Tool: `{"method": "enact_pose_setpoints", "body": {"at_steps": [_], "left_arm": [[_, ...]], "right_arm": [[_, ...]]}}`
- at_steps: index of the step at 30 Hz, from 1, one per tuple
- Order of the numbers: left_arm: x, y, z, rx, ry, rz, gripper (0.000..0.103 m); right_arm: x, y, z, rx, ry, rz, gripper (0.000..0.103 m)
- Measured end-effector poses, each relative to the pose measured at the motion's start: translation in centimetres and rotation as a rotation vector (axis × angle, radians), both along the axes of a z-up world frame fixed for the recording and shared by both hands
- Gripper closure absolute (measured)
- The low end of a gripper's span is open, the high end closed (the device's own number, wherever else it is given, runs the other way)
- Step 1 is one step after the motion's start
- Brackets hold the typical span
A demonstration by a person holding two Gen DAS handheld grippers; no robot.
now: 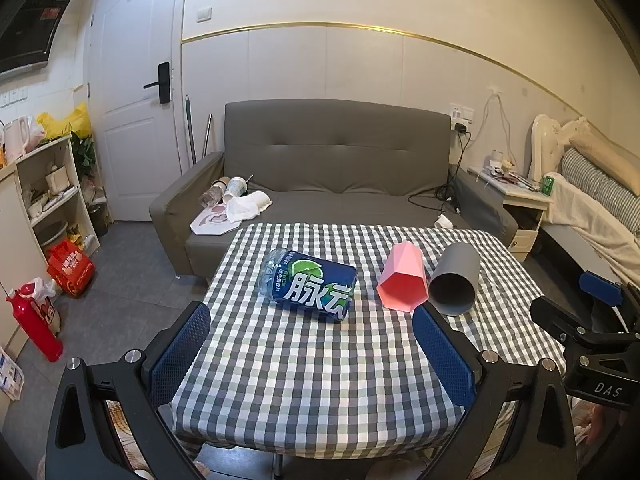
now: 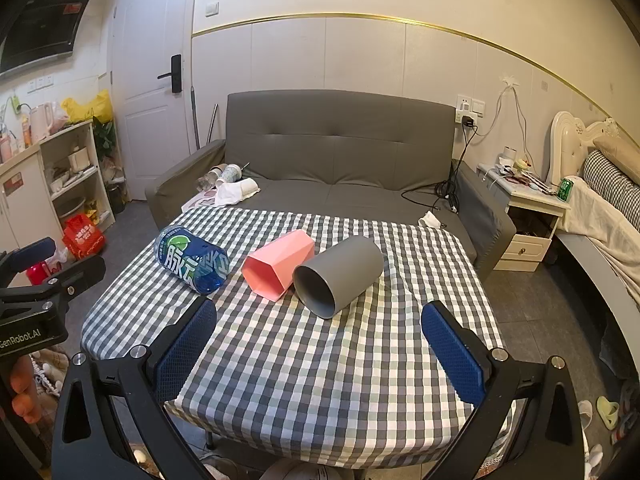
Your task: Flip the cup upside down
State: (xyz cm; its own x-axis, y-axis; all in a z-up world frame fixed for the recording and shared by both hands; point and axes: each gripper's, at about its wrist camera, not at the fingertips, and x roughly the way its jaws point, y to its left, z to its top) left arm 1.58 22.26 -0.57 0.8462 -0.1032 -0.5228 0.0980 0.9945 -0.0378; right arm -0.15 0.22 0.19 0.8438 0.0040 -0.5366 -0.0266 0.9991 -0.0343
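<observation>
A pink faceted cup (image 1: 402, 278) (image 2: 278, 264) lies on its side on the checked table (image 1: 320, 360) (image 2: 340, 360), mouth toward me. A grey round cup (image 1: 456, 284) (image 2: 338, 274) lies on its side touching its right. A blue drink bottle (image 1: 308, 284) (image 2: 192, 260) lies to the left. My left gripper (image 1: 312, 352) is open and empty, hovering near the table's front edge, short of the cups. My right gripper (image 2: 320, 348) is open and empty, in front of the grey cup. Each gripper shows at the edge of the other's view.
A grey sofa (image 1: 336, 168) (image 2: 340, 152) stands behind the table with cups and paper on its left seat. A shelf unit (image 1: 52, 188) and a red bottle (image 1: 36, 324) stand at the left. A nightstand (image 2: 524, 216) and bed are at the right.
</observation>
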Motion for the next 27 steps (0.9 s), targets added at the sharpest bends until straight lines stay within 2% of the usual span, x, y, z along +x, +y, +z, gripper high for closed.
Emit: {"method": "enact_pose_setpoints", "body": {"at_steps": [27], "left_arm": [[-0.01, -0.02, -0.01, 0.001, 0.0, -0.001, 0.0]], "right_arm": [[0.0, -0.09, 0.31, 0.004, -0.001, 0.002, 0.0]]}}
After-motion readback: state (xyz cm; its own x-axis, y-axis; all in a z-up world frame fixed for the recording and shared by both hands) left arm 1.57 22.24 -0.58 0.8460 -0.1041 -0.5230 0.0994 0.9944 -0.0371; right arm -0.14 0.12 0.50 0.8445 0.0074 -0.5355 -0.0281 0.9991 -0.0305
